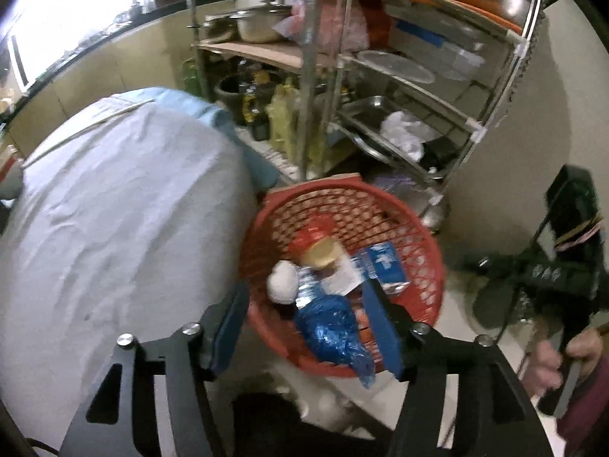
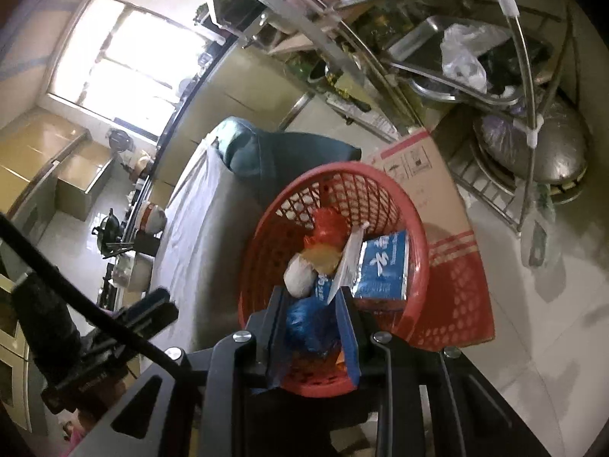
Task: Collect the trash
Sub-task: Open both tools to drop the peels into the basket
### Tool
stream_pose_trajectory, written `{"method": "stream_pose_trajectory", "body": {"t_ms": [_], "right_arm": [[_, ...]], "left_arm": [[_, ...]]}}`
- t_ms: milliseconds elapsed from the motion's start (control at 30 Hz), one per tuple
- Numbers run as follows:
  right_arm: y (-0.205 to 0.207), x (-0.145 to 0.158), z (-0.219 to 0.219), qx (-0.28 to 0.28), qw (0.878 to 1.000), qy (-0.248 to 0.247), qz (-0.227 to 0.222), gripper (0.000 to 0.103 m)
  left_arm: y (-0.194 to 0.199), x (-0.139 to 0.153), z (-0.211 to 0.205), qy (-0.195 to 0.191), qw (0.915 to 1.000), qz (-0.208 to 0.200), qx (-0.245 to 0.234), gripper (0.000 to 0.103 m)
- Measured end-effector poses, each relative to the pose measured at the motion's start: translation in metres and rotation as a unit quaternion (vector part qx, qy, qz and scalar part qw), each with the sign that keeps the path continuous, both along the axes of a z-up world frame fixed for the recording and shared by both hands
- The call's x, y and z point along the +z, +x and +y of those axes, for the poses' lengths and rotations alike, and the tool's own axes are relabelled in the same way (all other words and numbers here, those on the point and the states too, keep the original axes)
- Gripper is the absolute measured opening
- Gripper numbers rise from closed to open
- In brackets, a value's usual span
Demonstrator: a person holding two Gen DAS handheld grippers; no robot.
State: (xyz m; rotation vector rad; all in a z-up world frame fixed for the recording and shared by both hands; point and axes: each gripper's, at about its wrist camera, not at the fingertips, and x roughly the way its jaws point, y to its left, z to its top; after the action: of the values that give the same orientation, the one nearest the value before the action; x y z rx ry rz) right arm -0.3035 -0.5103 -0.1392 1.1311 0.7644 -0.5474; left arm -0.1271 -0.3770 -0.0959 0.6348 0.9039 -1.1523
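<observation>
Black fingers with blue pads belong to the left gripper (image 1: 308,327), which hangs over the near edge of a red basket (image 1: 426,243) with its jaws spread wide and nothing between them. Inside the basket, a crumpled blue plastic bag (image 1: 331,331) lies at the near side, its tail draped over the rim. Beside it sit a white wad of paper (image 1: 282,281), a red wrapper with a yellowish lid or cup on it (image 1: 323,253), and a flat blue packet with white characters (image 1: 384,264). From the right wrist view, the right gripper (image 2: 314,327) has its jaws drawn close on either side of the blue plastic bag (image 2: 308,327); whether the pads actually press it cannot be told. The basket has an open lattice wall and stands on a red-and-brown cardboard box (image 2: 449,228) on the pale floor, between a cloth-covered table (image 1: 114,209) and a metal rack (image 1: 418,87) holding pots and trays.
</observation>
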Motion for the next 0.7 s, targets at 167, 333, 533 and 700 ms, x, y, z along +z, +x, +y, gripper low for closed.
{"method": "stream_pose_trajectory", "body": {"t_ms": [167,333,533,700], "right_arm": [[0.019,0.013,0.009,0.020,1.000,-0.020,0.000,0.030],[0.048,0.028,0.030,0.062,0.997,-0.049,0.003,0.030],[0.079,0.054,0.060,0.100,0.991,-0.087,-0.007,0.066],[0.100,0.076,0.081,0.120,0.985,-0.122,-0.024,0.070]], "left_arm": [[0.017,0.002,0.025,0.026,0.9971,-0.052,0.048,0.068],[0.029,0.016,0.055,0.026,0.9876,-0.120,0.098,0.073],[0.040,0.035,0.093,0.007,0.9717,-0.185,0.147,0.081],[0.046,0.050,0.123,-0.007,0.9615,-0.210,0.177,0.083]]}}
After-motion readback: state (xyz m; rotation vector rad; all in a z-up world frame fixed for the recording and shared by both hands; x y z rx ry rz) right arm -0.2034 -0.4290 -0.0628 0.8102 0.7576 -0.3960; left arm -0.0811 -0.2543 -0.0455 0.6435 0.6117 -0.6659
